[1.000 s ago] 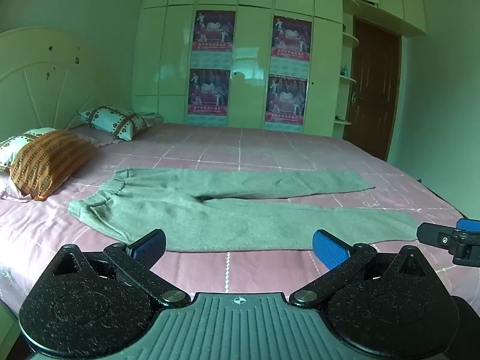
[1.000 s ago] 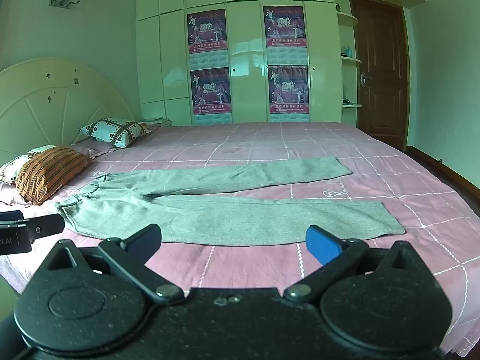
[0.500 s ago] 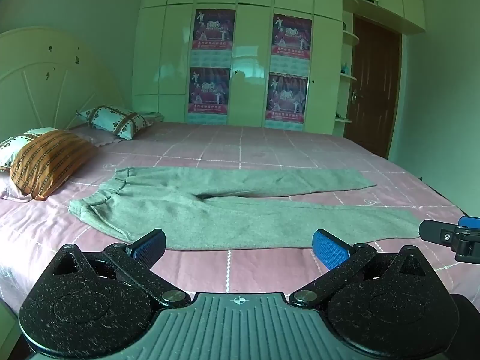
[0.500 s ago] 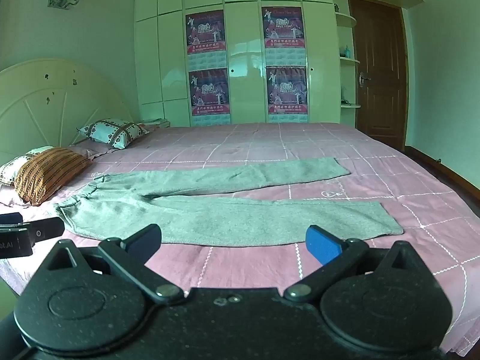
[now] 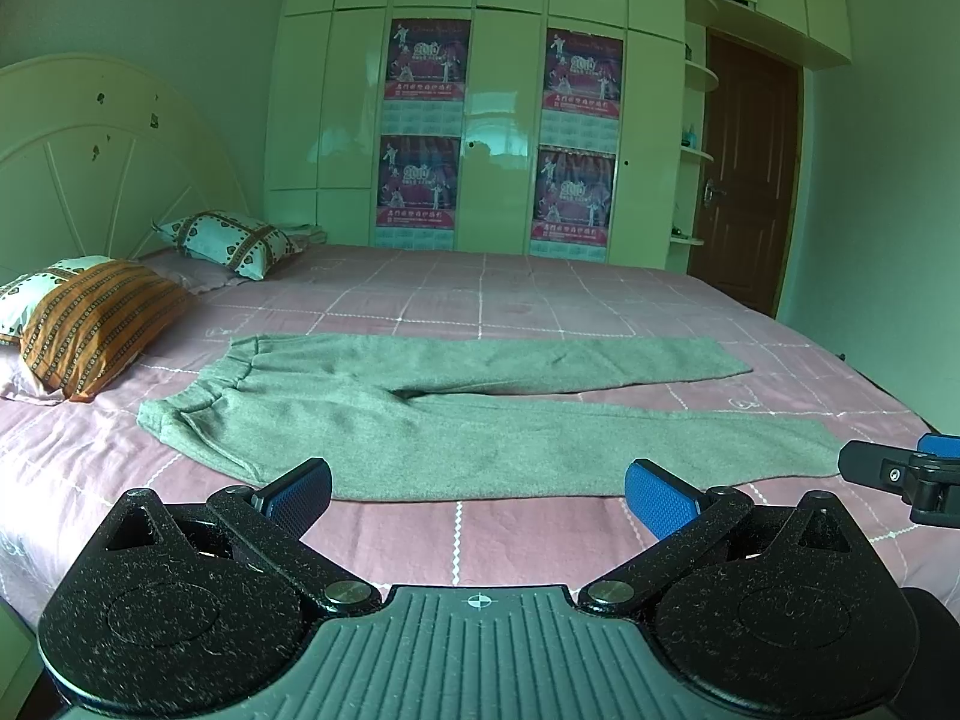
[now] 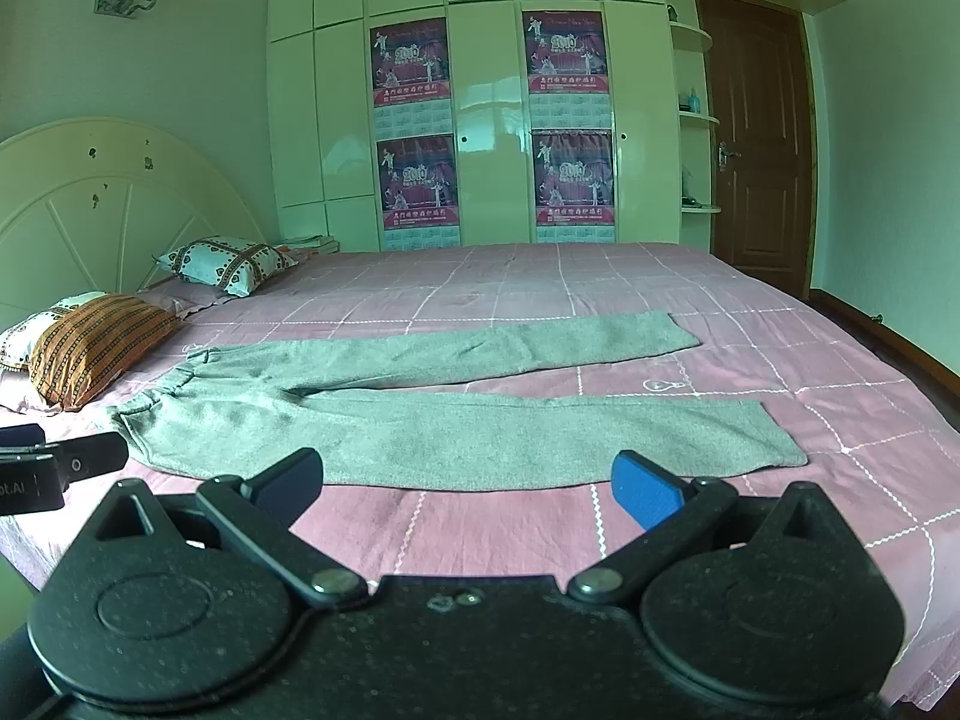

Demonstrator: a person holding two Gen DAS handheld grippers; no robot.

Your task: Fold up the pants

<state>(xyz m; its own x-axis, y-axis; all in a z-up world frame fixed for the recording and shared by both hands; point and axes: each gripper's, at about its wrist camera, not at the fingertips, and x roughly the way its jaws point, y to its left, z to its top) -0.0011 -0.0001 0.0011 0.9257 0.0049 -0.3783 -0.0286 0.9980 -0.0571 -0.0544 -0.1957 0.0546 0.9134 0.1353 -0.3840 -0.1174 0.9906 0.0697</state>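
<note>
Grey pants (image 5: 456, 420) lie flat on the pink checked bed (image 5: 480, 300), waistband at the left, the two legs spread apart and running right. They also show in the right wrist view (image 6: 456, 426). My left gripper (image 5: 477, 489) is open and empty, above the bed's near edge in front of the near leg. My right gripper (image 6: 468, 480) is open and empty, also short of the near leg's edge. Each gripper's tip shows in the other's view: the right one (image 5: 900, 471) near the leg cuff, the left one (image 6: 60, 468) near the waistband.
An orange striped pillow (image 5: 96, 324) and patterned pillows (image 5: 228, 240) lie at the headboard (image 5: 108, 168) on the left. A wardrobe with posters (image 5: 498, 138) stands behind the bed. A brown door (image 5: 750, 180) is at the right.
Both grippers have crept slightly toward the pants; the view barely shifts. The pants have not moved and both grippers stay open.
</note>
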